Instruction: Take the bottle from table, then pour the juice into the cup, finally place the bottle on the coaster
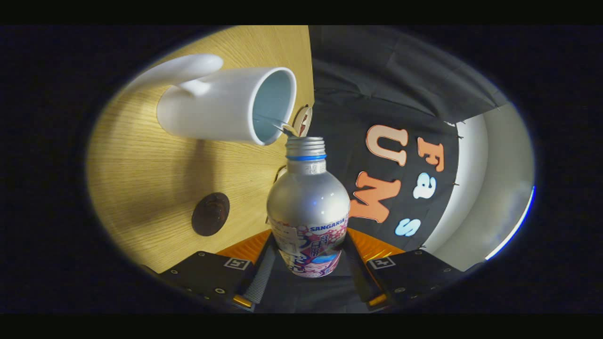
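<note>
the gripper [308, 263] is clamped on the bottle [308, 207], one finger pressed to each side of its labelled lower body, so the take-from-table step is done. the whole view is rolled over: the table [141, 179] runs up one side like a wall, which means the bottle is tipped far over for pouring. its open threaded mouth sits right at the rim of the cup [226, 106], a white mug with its handle on the far side from the mouth, and a thin stream of juice [278, 124] runs from the bottle's lip into the cup's opening. so the pour is under way, not finished; how much juice is left in the bottle cannot be told, since the metal body hides it, and the level in the cup is not clear either.

the coaster [210, 214], a dark round disc, lies on the table well apart from the cup and bare. what is left, by my reading: end the pour, bring the bottle upright, carry it across to the coaster, set it down there and let go.
</note>
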